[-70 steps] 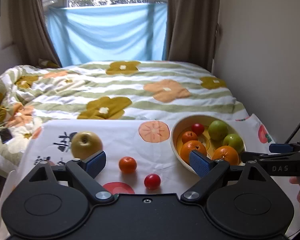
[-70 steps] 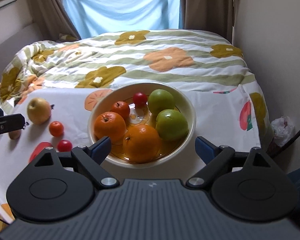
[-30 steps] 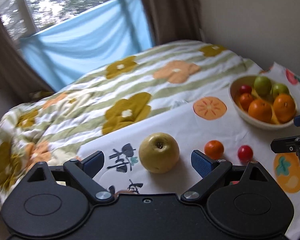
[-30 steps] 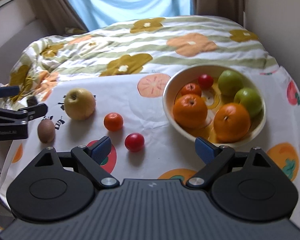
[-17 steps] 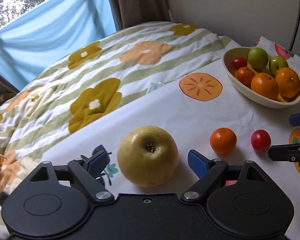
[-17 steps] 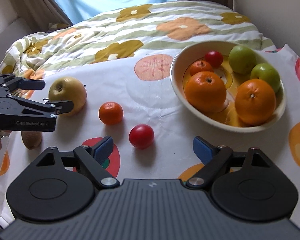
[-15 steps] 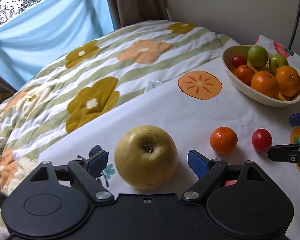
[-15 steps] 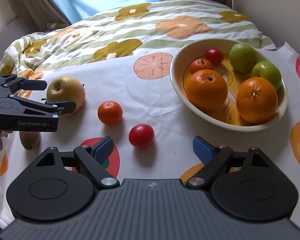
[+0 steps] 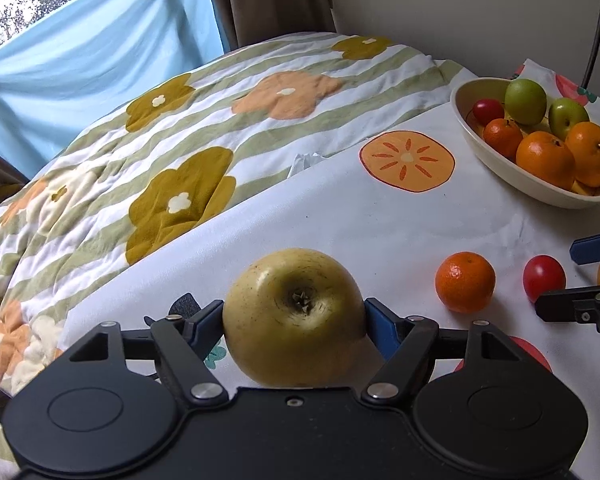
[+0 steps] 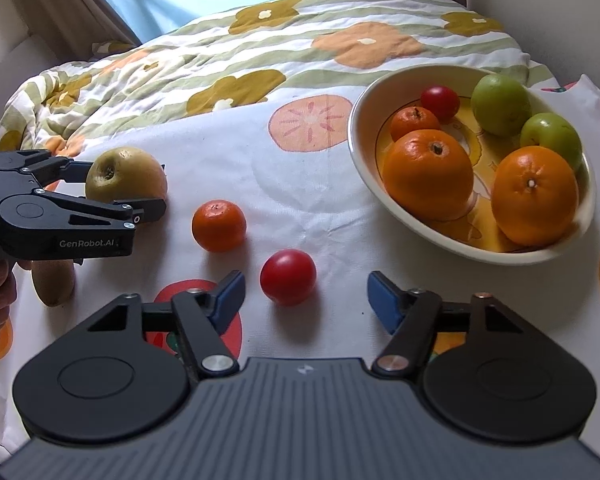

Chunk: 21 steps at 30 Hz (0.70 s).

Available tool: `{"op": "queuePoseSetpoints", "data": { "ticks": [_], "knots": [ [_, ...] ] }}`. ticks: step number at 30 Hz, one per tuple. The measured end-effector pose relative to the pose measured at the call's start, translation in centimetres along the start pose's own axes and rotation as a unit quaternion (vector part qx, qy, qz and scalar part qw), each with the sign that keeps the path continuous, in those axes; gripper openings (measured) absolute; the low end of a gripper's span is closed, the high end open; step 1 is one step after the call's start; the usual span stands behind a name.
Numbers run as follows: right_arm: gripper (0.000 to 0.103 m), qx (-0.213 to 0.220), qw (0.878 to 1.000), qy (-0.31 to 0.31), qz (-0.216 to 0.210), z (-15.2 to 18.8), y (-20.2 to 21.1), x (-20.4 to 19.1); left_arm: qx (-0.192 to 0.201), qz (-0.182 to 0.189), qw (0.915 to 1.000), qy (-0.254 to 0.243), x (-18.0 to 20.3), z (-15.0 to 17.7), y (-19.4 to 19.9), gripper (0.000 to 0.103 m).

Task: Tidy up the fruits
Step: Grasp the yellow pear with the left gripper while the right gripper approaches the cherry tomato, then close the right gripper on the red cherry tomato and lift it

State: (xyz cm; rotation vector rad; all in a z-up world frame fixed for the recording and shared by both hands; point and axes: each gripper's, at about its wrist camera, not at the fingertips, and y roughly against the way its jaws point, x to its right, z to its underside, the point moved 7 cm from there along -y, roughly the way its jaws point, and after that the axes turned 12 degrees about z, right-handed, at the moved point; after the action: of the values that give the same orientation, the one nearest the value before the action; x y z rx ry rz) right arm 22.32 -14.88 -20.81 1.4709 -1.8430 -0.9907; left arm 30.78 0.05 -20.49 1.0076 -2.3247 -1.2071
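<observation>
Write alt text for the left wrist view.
The left gripper is closing, its blue pads at both sides of a yellow apple on a fruit-print cloth. A mandarin, small red fruit and fruit bowl lie right.

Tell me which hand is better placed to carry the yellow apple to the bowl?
The left. The left gripper already has the yellow apple between its closing jaws, pads at both sides. The right gripper is closing around the red fruit, without touching it.

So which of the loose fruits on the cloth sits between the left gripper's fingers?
The big yellow apple. The closing left gripper has its blue fingers against both sides; the small orange, red fruit and brown fruit lie free.
</observation>
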Motion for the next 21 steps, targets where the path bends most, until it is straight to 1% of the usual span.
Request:
{"op": "queuePoseSetpoints", "data": {
  "ticks": [7, 14, 17, 18, 20, 21],
  "knots": [
    [0.073, -0.001, 1.0, 0.013, -0.008, -0.2, -0.2, -0.8, 0.0, -0.003, 1.0, 0.001, 0.1, 0.0, 0.0, 0.078],
    [0.072, -0.003, 1.0, 0.023, -0.013, -0.2, -0.6, -1.1, -0.002, -0.009, 1.0, -0.002, 0.5, 0.6, 0.5, 0.078],
    [0.069, -0.002, 0.999, 0.031, -0.013, -0.3, -0.8, -1.2, -0.001, -0.008, 1.0, 0.003, 0.7, 0.7, 0.6, 0.078],
    [0.066, -0.001, 0.999, 0.034, -0.014, -0.3, -0.9, -1.2, -0.001, -0.009, 0.9999, 0.006, 0.8, 0.8, 0.7, 0.077],
    [0.05, 0.001, 0.999, 0.045, -0.013, -0.5, -0.9, -1.4, 0.0, -0.012, 0.9999, 0.011, 0.8, 1.0, 0.8, 0.077],
    [0.047, 0.002, 0.999, 0.049, -0.013, -0.6, -0.9, -1.4, 0.0, -0.013, 0.9998, 0.016, 0.8, 1.1, 0.9, 0.077]
  ]
}}
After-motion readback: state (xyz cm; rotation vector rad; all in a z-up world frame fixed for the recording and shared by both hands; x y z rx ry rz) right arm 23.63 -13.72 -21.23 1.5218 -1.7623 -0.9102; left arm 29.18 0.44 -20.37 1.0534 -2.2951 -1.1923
